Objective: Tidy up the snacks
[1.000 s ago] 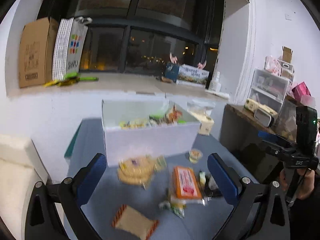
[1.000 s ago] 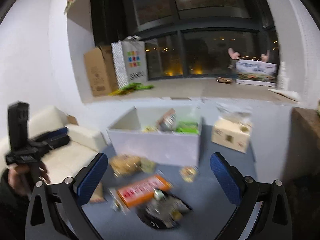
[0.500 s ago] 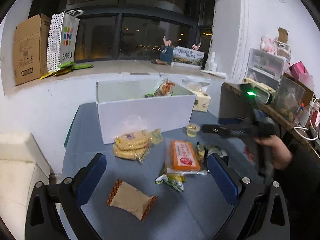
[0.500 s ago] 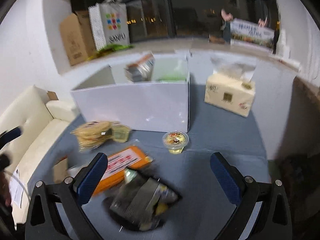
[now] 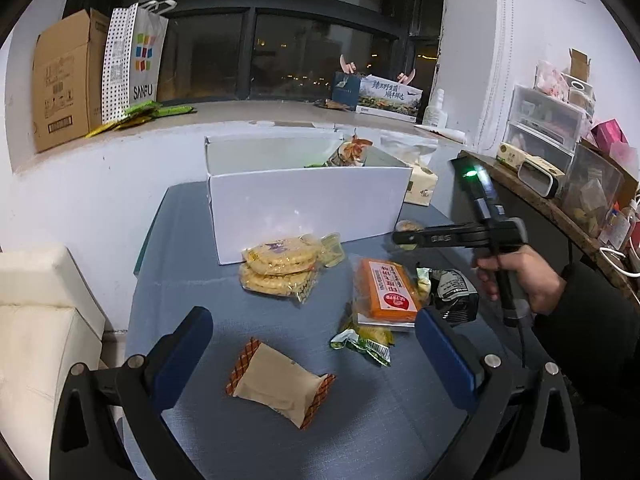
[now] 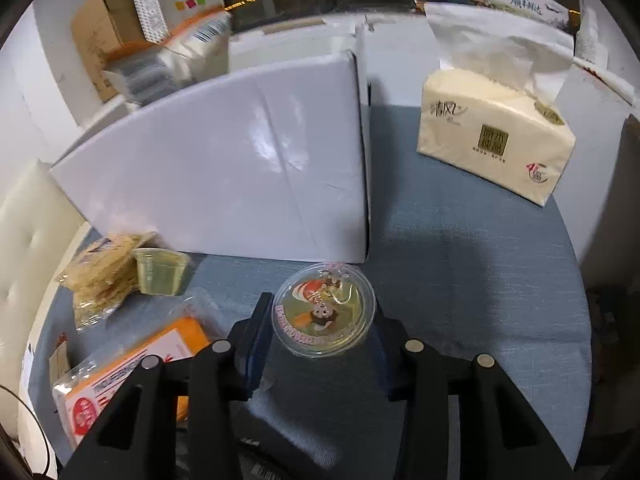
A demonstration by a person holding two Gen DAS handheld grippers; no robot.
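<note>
**Right tool closes around the jelly cup**

Blue-grey cloth covers the table (image 5: 224,288), and my view runs outward from its near edge. Nearest my left tool (image 5: 312,356), whose jaws stand wide with nothing in them, lies a tan wrapped cake (image 5: 280,384). Beyond it sit a green sachet (image 5: 362,342), an orange packet (image 5: 390,288) and a bag of round crackers (image 5: 280,268). My right tool (image 6: 320,322) has just been closing; its jaws now sit narrow on either side of the jelly cup (image 6: 323,314), which stands on the cloth just in front of the white box (image 6: 224,168). A second, clear cup (image 6: 158,271) lies by the crackers. Farther right rests a tissue pack (image 6: 492,136); snacks show over the box rim, with the dark window behind.
</note>
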